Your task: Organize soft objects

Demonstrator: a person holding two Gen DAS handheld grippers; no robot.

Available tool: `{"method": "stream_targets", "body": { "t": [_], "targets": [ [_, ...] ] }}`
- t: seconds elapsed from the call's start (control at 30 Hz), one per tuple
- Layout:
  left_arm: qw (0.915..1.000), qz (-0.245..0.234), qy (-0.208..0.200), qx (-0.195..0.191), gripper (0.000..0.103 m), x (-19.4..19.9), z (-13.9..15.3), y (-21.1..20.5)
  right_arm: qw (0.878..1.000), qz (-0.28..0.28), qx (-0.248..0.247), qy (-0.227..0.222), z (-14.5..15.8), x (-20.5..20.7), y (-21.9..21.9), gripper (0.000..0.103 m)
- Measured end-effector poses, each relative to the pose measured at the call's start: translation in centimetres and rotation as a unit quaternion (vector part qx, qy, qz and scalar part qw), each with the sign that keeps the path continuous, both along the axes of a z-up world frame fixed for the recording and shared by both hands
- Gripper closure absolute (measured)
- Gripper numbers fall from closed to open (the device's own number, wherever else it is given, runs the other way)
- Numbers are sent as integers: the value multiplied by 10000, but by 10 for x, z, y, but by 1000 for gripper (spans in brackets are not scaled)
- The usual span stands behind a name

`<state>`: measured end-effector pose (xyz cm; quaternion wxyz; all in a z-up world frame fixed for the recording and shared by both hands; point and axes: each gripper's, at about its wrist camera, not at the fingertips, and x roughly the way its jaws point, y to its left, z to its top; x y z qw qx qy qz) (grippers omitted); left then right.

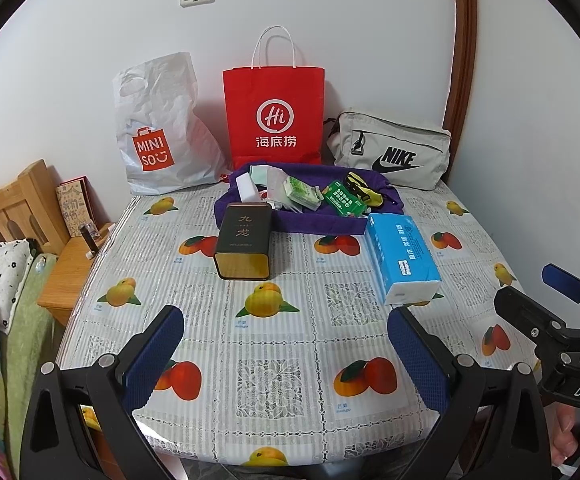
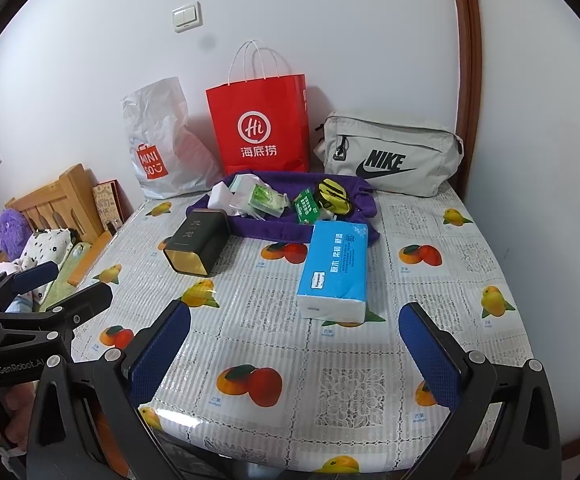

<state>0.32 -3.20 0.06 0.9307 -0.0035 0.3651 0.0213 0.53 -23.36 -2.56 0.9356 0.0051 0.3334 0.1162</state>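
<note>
Both my left gripper [image 1: 286,344] and right gripper [image 2: 293,344] hover spread apart, holding nothing, near the table edge. The soft blue plastic-wrapped tissue pack [image 2: 334,268] lies just in front of the purple cloth bag [image 2: 282,232]. I'd straddle its narrow width and squeeze gently. Behind the purple bag stand the red "Hi" paper bag [image 2: 262,128], white MINISO plastic bag [image 1: 158,128] and grey NIKE pouch [image 2: 389,156].
</note>
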Motion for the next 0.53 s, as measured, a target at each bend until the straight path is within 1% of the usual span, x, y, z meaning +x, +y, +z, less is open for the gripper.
{"method": "stream_targets", "body": {
  "t": [0.37, 0.53],
  "targets": [
    [10000, 17, 0, 4, 0, 0, 0, -1, 10000, -19, 17, -7, 0, 1, 0, 0],
    [10000, 6, -11, 14, 0, 3, -5, 0, 10000, -18, -24, 22, -3, 5, 1, 0]
  ]
}}
